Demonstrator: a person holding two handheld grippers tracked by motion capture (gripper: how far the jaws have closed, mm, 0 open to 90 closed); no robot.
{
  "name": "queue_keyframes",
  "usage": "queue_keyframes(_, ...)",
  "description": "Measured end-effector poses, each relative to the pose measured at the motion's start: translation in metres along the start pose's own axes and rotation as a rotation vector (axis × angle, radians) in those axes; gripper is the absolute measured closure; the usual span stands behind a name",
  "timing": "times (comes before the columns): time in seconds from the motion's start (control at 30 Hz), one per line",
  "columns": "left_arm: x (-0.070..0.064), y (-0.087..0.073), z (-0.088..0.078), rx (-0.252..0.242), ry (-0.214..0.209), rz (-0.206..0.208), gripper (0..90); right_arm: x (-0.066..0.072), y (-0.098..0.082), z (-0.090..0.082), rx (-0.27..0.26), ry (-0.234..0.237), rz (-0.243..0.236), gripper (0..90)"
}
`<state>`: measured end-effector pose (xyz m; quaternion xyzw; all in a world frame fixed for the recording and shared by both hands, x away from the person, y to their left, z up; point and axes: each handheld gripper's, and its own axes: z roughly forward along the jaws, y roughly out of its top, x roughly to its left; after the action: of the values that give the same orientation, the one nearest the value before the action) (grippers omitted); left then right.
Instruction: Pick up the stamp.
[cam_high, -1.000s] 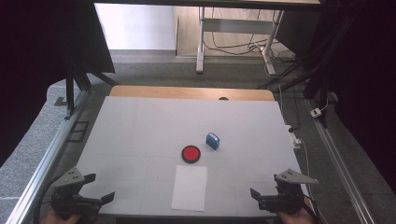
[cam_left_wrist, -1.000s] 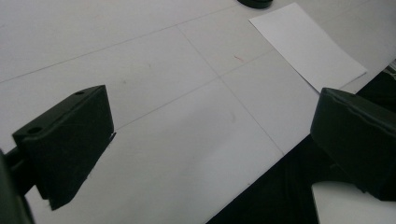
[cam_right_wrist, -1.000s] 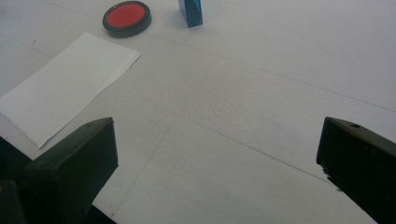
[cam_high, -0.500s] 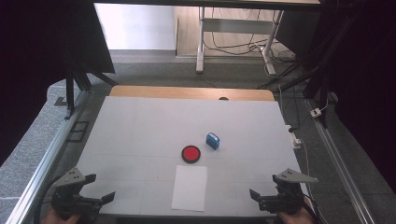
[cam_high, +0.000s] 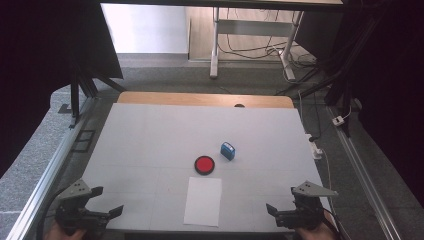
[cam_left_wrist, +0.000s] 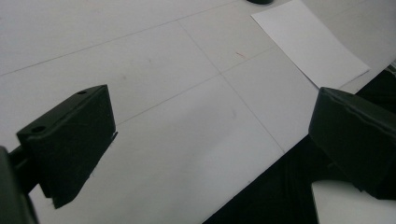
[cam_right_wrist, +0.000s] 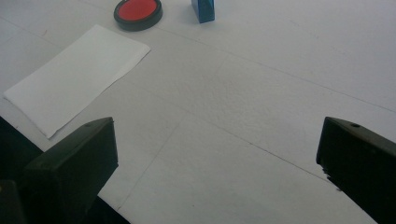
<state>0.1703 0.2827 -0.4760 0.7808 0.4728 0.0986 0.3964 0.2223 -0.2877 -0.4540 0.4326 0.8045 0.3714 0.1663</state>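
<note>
High view shows almost nothing changed over the last second: both claws sit at the near edge of the table (cam_high: 150, 130) much as they did, the left claw (cam_high: 100, 200) by the near left corner and the right claw (cam_high: 280, 212) by the near right corner, so the work has, by my judgement, not yet begun. Each claw is released, jaws spread wide with nothing between them, which the left gripper view and right gripper view both confirm. The sheet of paper (cam_high: 203, 201) lies flat at the near edge, between the two claws and well apart from each. Just beyond its far edge sits the red ink pad (cam_high: 204, 164), and near that, slightly farther toward the far right, stands the blue stamp (cam_high: 228, 150). From the right claw, the stamp (cam_right_wrist: 203, 9) and pad (cam_right_wrist: 138, 12) lie ahead and well out of reach, so a clear forward reach is likely the next need
</note>
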Motion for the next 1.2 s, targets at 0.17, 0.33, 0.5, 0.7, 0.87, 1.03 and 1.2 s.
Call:
queue_keyframes(0.17,0.001,0.0,-0.001,-0.004,-0.004,-0.006,0.8,0.003,0.002,0.0,-0.009,-0.009,-0.024,0.0)
queue_keyframes(0.33,0.001,0.0,0.0,-0.003,-0.003,-0.006,0.8,0.006,0.006,-0.001,-0.03,-0.005,-0.048,0.0)
queue_keyframes(0.5,0.002,-0.001,0.0,-0.003,-0.005,-0.007,0.8,0.009,0.009,0.002,-0.041,0.014,-0.065,0.0)
queue_keyframes(0.7,0.002,-0.001,-0.001,-0.005,-0.006,-0.012,0.7,0.01,0.013,0.005,-0.045,0.049,-0.074,0.0)
queue_keyframes(0.87,0.002,-0.001,-0.001,-0.006,-0.007,-0.013,0.7,0.012,0.017,0.009,-0.04,0.068,-0.074,0.0)
queue_keyframes(1.03,0.002,0.0,0.0,-0.001,-0.003,-0.01,0.8,0.017,0.022,0.011,-0.045,0.066,-0.097,0.0)
queue_keyframes(1.2,0.002,-0.001,-0.001,-0.007,-0.008,-0.013,0.8,0.019,0.026,0.016,-0.032,0.063,-0.09,0.0)
